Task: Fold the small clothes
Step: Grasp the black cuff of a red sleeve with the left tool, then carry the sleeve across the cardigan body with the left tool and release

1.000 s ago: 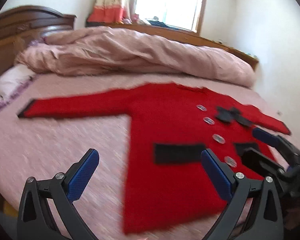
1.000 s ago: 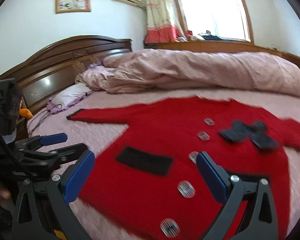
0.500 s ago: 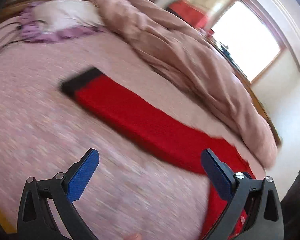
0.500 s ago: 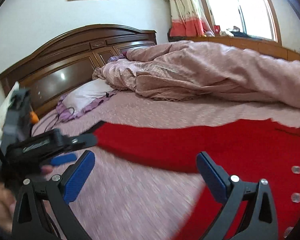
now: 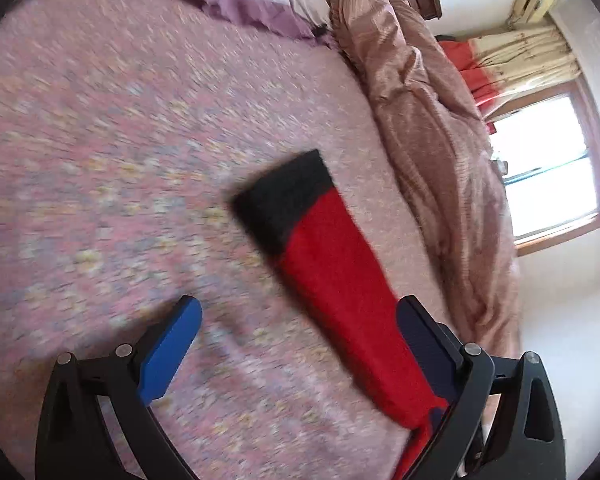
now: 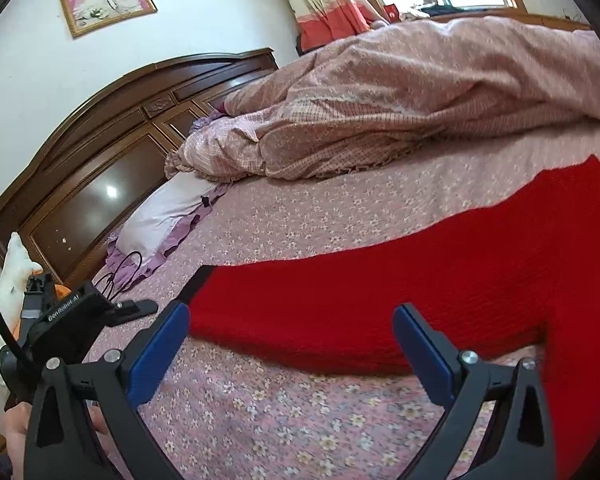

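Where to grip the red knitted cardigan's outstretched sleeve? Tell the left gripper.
Pinch the black cuff at the tip of the red knitted sleeve. It lies flat on the pink floral bedsheet, its end free. Bring the open left gripper in from beyond the cuff, along the sleeve, one finger sliding under.

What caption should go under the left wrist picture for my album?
Open left gripper over the red sleeve with its black cuff, flat on the pink bed.

The red knitted coat (image 6: 440, 280) lies flat on the bed. Its sleeve (image 5: 340, 280) is stretched out straight, ending in a black cuff (image 5: 284, 196), and passes between the right gripper's (image 6: 290, 344) spread fingers, just ahead of the tips.
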A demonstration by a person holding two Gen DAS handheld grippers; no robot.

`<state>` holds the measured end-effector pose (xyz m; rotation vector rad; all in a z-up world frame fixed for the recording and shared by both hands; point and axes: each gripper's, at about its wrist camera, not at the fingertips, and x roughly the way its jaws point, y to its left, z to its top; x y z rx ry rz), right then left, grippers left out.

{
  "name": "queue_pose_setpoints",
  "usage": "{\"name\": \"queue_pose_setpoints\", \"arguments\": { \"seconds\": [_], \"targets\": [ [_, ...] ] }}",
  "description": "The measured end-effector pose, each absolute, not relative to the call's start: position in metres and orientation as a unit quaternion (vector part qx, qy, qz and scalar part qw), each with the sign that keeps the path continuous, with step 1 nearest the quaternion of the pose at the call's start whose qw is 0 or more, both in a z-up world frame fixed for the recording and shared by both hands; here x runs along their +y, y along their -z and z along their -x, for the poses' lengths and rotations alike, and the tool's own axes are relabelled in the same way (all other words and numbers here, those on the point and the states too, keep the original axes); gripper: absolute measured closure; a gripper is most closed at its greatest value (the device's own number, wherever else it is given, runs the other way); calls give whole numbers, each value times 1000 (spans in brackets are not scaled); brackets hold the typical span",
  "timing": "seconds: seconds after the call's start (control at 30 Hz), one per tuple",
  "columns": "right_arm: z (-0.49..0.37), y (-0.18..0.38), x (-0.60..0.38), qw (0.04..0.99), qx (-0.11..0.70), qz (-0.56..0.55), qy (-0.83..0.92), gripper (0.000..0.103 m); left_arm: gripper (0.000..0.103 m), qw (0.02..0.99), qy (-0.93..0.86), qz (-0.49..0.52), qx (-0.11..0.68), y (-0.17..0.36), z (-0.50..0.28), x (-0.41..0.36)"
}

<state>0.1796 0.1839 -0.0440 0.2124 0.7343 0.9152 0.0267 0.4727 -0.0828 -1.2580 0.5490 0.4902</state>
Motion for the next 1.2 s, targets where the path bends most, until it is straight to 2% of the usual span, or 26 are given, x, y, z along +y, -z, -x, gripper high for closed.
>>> {"name": "queue_pose_setpoints", "arguments": {
  "seconds": [0.2, 0.3, 0.37, 0.4, 0.43, 0.47, 0.5, 0.6, 0.8, 1.0, 1.2],
  "targets": [
    [-179, 37, 177, 827, 336, -99, -440, 0, 9, 721, -215, 633, 182, 90, -28, 504],
    [-184, 38, 170, 830, 332, -97, -438, 0, 9, 714, -209, 646, 171, 90, -32, 515],
    [-189, 42, 167, 831, 337, -97, -433, 0, 14, 712, -211, 649, 165, 89, -36, 520],
    [-191, 44, 166, 830, 339, -98, -432, 0, 30, 712, -213, 650, 160, 91, -39, 523],
    [-193, 47, 164, 829, 343, -102, -429, 0, 60, 709, -214, 652, 163, 94, -42, 525],
    [-195, 49, 163, 829, 345, -105, -427, 0, 76, 700, -216, 658, 175, 101, -47, 530],
    [-196, 53, 161, 828, 349, -107, -425, 0, 97, 673, -217, 679, 198, 116, -48, 533],
    [-201, 62, 157, 826, 361, -109, -419, 0, 99, 640, -197, 725, 158, 131, -41, 536],
    [-209, 66, 149, 822, 371, -120, -415, 0, 100, 651, -204, 715, 153, 118, -50, 533],
    [-222, 43, 121, 838, 347, -128, -400, 0, 100, 683, -164, 703, 107, 87, -71, 518],
    [-252, 21, 69, 871, 324, -112, -351, 0, 100, 738, -103, 659, 104, 43, -116, 470]
  ]
}}
